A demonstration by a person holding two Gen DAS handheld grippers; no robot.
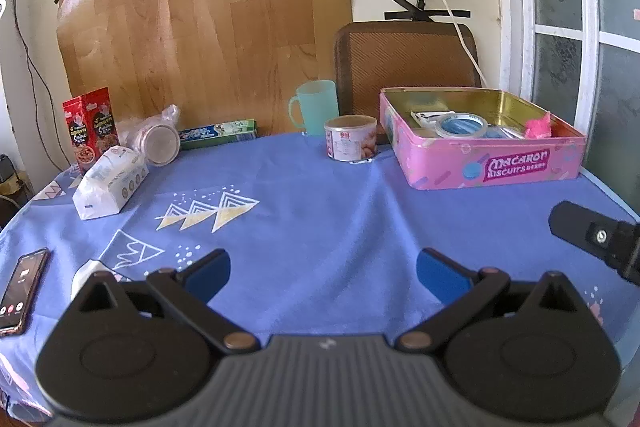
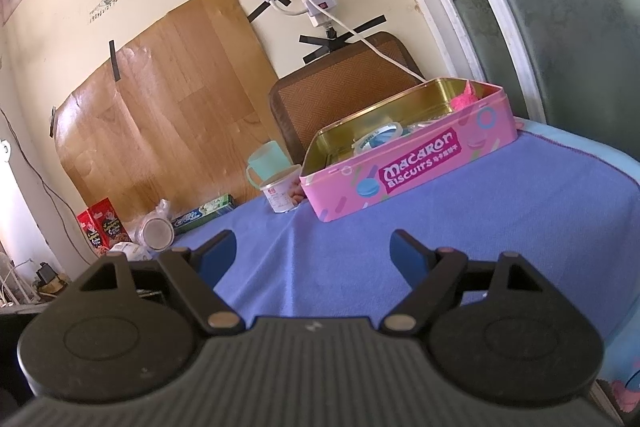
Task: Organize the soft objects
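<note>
While both hover over blue tablecloth point(image 1: 320, 195), left gripper point(image 1: 322, 273) fingers spread, nothing between; right gripper point(image 2: 314, 251) same, empty. Tissue pack point(image 1: 109, 183) lies far left, near red cookie box point(image 1: 90, 127). Pink fluffy item point(image 1: 538, 127) sits in right corner of open pink biscuit tin point(image 1: 496, 167), beside tape roll point(image 1: 460, 125)

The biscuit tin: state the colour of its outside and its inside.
The biscuit tin is pink outside with multicoloured macaron print, and gold inside. The left wrist view shows it best.
</note>
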